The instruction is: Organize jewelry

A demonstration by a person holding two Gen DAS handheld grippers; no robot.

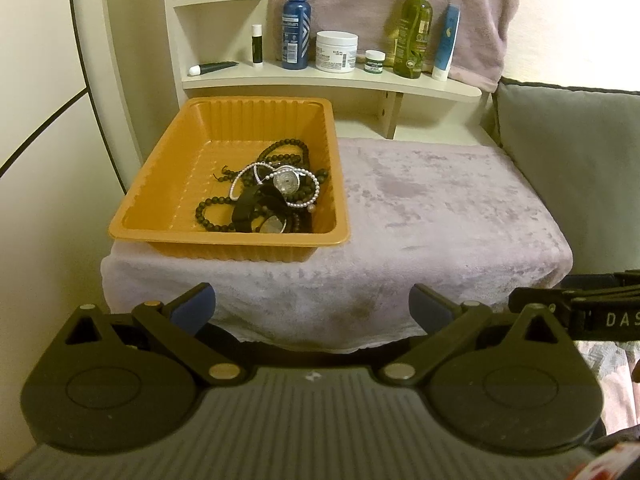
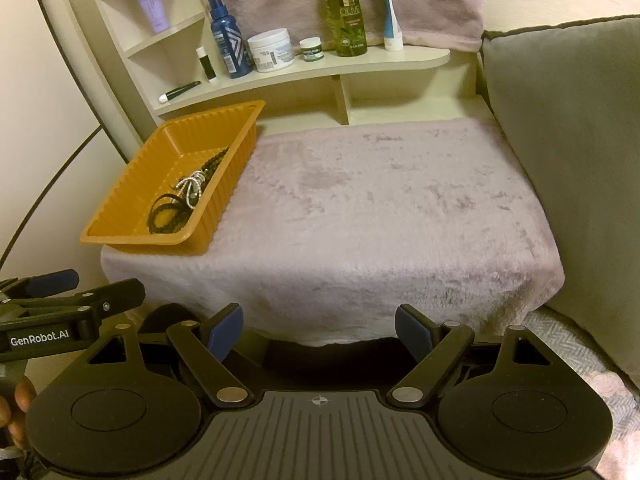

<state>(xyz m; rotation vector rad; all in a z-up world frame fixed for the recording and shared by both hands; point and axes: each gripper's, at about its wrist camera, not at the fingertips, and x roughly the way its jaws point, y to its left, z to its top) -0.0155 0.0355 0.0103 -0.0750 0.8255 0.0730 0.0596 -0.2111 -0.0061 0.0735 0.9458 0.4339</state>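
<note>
I am holding the left gripper (image 1: 312, 308) and right gripper (image 2: 319, 330) spread and empty, short of the towel's (image 1: 420, 208) near edge. The jewelry (image 1: 272, 196) is lying tangled in the tray (image 1: 168, 184), which could be sorted or waiting. The towel right of the tray is giving free room; the shelf (image 1: 340, 82) is crowding the back.

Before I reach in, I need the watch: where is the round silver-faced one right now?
The round silver-faced watch lies in the orange ribbed plastic tray, right of its centre, atop dark bead strands.
</note>
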